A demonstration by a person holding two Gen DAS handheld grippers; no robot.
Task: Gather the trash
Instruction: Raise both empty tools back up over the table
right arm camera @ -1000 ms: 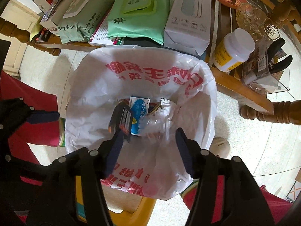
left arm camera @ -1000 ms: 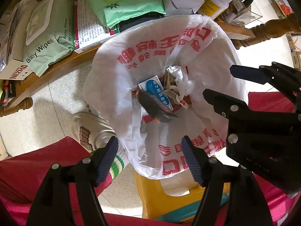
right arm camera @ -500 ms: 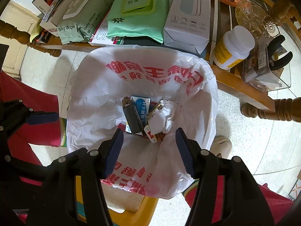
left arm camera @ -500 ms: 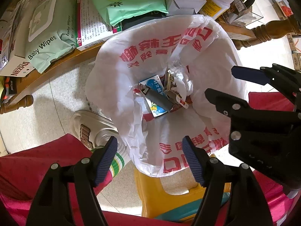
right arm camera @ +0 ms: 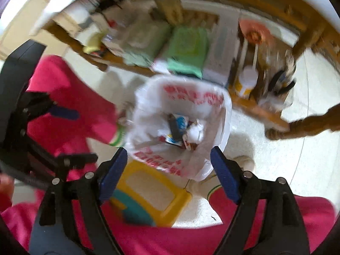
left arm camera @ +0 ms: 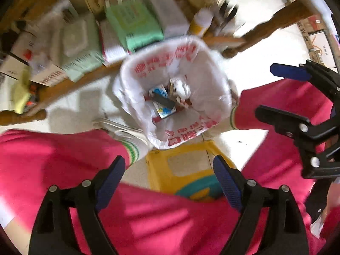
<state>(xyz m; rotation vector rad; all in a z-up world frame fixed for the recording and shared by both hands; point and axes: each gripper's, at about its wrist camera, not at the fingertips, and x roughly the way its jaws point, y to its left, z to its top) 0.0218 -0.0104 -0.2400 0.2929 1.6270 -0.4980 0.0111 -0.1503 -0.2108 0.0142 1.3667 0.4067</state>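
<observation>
From the left wrist view I look straight down on the white trash bag [left arm camera: 174,89] with red print, which sits open on the floor between the person's two legs in pink trousers [left arm camera: 53,159]. At its bottom lie the collected bits: a dark flat piece [left arm camera: 164,103] across a blue and white packet [left arm camera: 162,111], with crumpled white paper [left arm camera: 182,86] just beside them. My left gripper [left arm camera: 167,174] has just been opening its fingers, and they stand wide with nothing between them. The right gripper [left arm camera: 282,91] shows at the right edge, its blue pads apart too. A yellow stool [left arm camera: 187,165] stands below the bag (partly hidden by a trouser leg). Beyond the bag the wooden surface [left arm camera: 70,85] carries green wipe packs [left arm camera: 131,25], boxes and a white bottle [left arm camera: 201,20], all blurred.

From the right wrist view the bag [right arm camera: 182,125] sits near the centre, the same trash [right arm camera: 180,129] at its bottom. My right gripper [right arm camera: 167,171] has also just been opening, fingers wide and empty. The left gripper [right arm camera: 63,114] is at the left edge over a pink leg. The stool [right arm camera: 148,193] is below the bag, and the surface [right arm camera: 255,108] with its clutter is behind it, blurred.
</observation>
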